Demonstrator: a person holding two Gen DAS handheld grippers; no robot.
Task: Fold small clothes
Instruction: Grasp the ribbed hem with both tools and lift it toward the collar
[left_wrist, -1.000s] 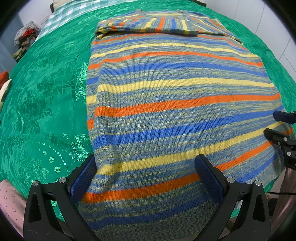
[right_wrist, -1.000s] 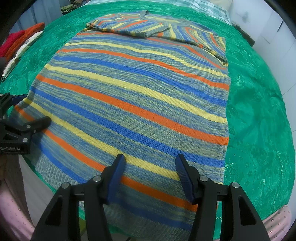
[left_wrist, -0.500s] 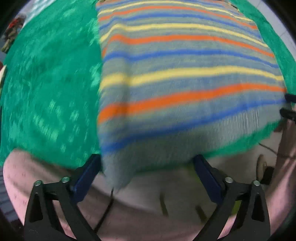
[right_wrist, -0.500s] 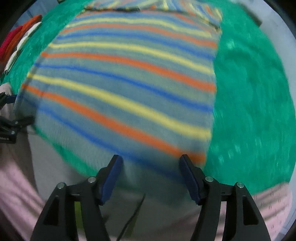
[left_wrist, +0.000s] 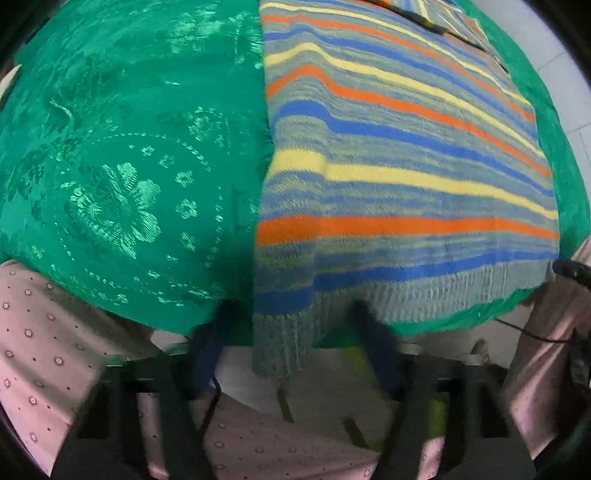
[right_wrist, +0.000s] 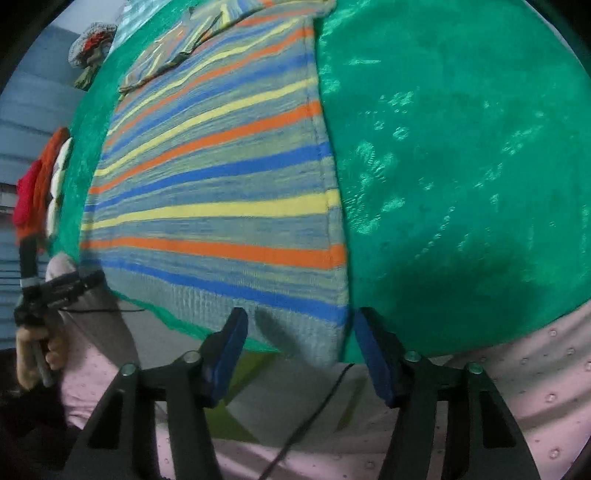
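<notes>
A striped knit sweater (left_wrist: 406, 184) lay flat on a green satin cloth (left_wrist: 110, 166), its ribbed hem hanging over the near edge. Soft, limp and light by the look of it, it seemed best taken at the two hem corners. The left tool (left_wrist: 295, 343) and right tool (right_wrist: 299, 347) each straddled a corner, jaws just narrowed but apparently not yet clenched; blur left contact uncertain.

My left gripper (left_wrist: 295, 343) was smeared by motion, its blue pads (left_wrist: 207, 354) vague, so contact with the striped sweater's (left_wrist: 406, 177) hem was unclear. The sweater's far folded end ran off the top edge. My pink sleeve (right_wrist: 517, 369) was cropped.
</notes>
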